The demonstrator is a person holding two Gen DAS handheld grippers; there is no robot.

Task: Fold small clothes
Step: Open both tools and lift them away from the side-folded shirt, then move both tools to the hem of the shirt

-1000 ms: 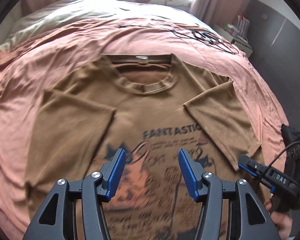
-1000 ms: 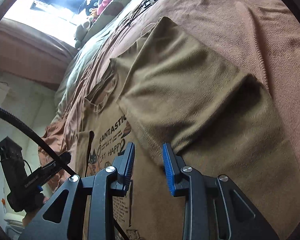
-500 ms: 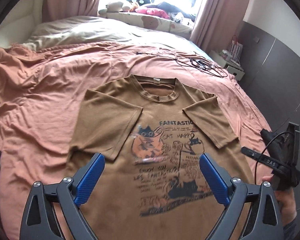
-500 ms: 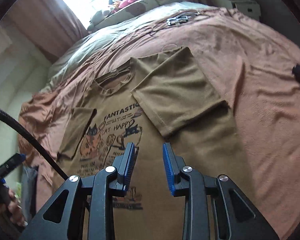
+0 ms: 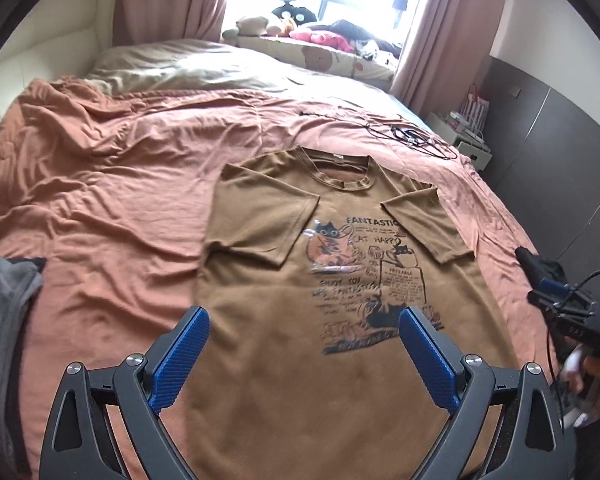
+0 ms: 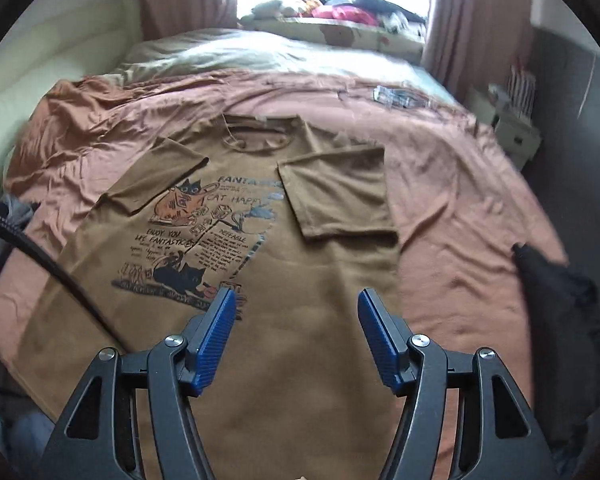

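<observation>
The brown T-shirt [image 5: 340, 320] lies face up on the bed's rust-coloured blanket [image 5: 112, 208], both short sleeves already folded in over the chest print. The next fold looks like hem up toward the collar [image 5: 342, 176]. To do it well, each tool should take a hem corner, pinch both layers, and lift evenly so the sleeves stay tucked.

The left tool [image 5: 304, 354] stands wide with nothing between its pads, above the shirt's lower half. The right tool [image 6: 294, 336] is partly open and empty too, over the right side of the body.

Compared with a second earlier, both tools have backed up and away from the shirt; their jaws have just been opening, and the whole garment now shows.
</observation>
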